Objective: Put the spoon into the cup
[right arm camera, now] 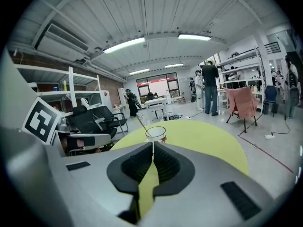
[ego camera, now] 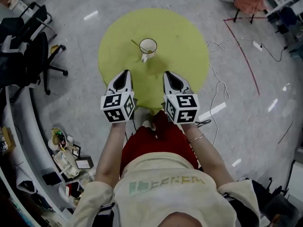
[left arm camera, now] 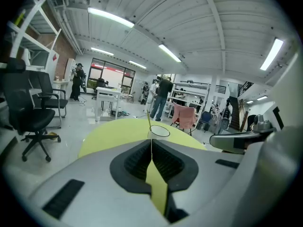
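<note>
Hovering over the near edge of the round yellow-green table (ego camera: 189, 51), the left gripper (ego camera: 126, 73) and right gripper (ego camera: 167, 74) both have their jaws pressed together with nothing between them. Well ahead, near the table's middle, stands the cup (ego camera: 148, 46). The spoon (ego camera: 135, 43) already sits in it, handle leaning out over the rim to the left. The placing looks done, so best to hold both tools clear, lest a nudge on that handle tip the cup.
</note>
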`<state>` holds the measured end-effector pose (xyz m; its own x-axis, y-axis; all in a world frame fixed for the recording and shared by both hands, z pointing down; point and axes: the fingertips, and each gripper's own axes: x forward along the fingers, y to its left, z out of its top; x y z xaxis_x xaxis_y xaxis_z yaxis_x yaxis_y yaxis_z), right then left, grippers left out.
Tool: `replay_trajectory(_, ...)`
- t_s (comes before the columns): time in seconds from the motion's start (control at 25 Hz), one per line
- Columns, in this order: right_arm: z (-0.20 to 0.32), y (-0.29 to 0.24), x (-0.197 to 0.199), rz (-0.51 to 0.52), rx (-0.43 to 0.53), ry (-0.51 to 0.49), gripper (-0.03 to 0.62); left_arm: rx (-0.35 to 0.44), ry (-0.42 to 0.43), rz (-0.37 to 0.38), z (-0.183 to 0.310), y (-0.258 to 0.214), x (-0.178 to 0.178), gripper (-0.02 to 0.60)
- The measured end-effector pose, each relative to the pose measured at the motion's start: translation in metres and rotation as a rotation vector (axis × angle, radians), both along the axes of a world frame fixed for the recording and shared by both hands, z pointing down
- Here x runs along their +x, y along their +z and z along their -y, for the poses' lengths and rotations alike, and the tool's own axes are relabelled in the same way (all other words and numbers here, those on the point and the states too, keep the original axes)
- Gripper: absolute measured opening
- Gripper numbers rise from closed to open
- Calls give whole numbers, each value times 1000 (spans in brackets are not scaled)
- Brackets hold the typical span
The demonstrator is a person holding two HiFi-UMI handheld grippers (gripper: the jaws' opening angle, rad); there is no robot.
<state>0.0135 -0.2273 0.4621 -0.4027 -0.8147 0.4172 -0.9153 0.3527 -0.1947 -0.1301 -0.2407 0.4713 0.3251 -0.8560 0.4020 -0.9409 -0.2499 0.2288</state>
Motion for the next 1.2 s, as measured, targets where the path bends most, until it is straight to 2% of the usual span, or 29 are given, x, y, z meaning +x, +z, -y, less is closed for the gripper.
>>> replay_trajectory(1.2, -109, -23, -9, -16, 89, 58, 35, 48, 66, 6, -118, -16, -24, 25)
